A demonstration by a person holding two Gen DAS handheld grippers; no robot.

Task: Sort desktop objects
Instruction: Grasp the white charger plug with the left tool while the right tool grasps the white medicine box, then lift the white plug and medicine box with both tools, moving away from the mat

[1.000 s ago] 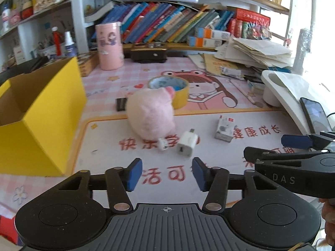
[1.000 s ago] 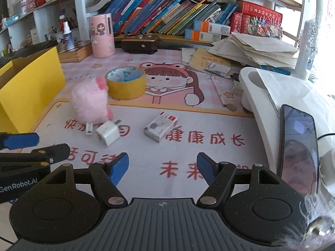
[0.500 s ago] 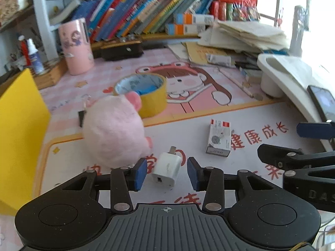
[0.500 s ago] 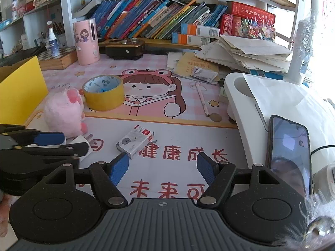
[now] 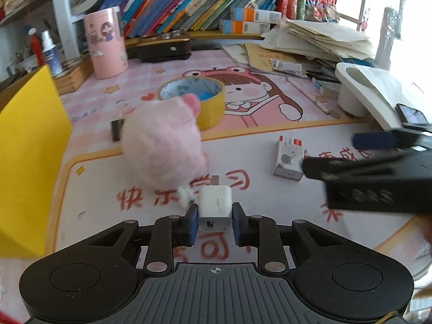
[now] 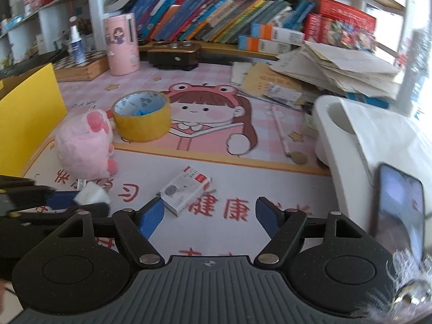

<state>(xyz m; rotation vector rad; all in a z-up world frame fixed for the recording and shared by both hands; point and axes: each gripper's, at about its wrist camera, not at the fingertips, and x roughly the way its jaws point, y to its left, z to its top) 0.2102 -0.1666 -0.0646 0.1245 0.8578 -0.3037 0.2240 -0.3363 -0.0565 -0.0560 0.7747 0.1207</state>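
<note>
While the left tongs (image 5: pixel 215 220) have just been closing, their two blue pads now press on either side of one white charger plug (image 5: pixel 216 207), which rests on the counter (image 5: pixel 91 189) just in front of one pink plush toy (image 5: pixel 162 145). One small white tag (image 5: pixel 185 195) pokes out from the toy's base, just beside the plug. Behind the toy stands one roll of yellow tape (image 5: pixel 201 98) – upright on its edge face, its hollow middle showing blue. One yellow box (image 5: pixel 29 156) stands at the left edge of the counter, near the toy but apart from it.

To the right lies one small white carton (image 6: pixel 185 190) with a red stripe, flat on the mat. Just short of it hang the right tongs (image 6: pixel 209 217), whose jaws have just been opening; they stand wide apart with nothing between them, the carton lying beyond the left pad's tip. Seen from the left wrist, these tongs come in blurred from the right edge, their tip near the carton.

At the back of the counter stands one pink cylindrical cup (image 5: pixel 105 46), and beside it one dark case (image 5: pixel 162 47). One white stand (image 6: pixel 351 140) sits at the right, with one phone (image 6: pixel 398 208) leaning against it – screen lit. One loose heap of papers (image 6: pixel 334 67) lies behind the stand, and one row of books (image 6: pixel 210 13) fills the shelf above.
</note>
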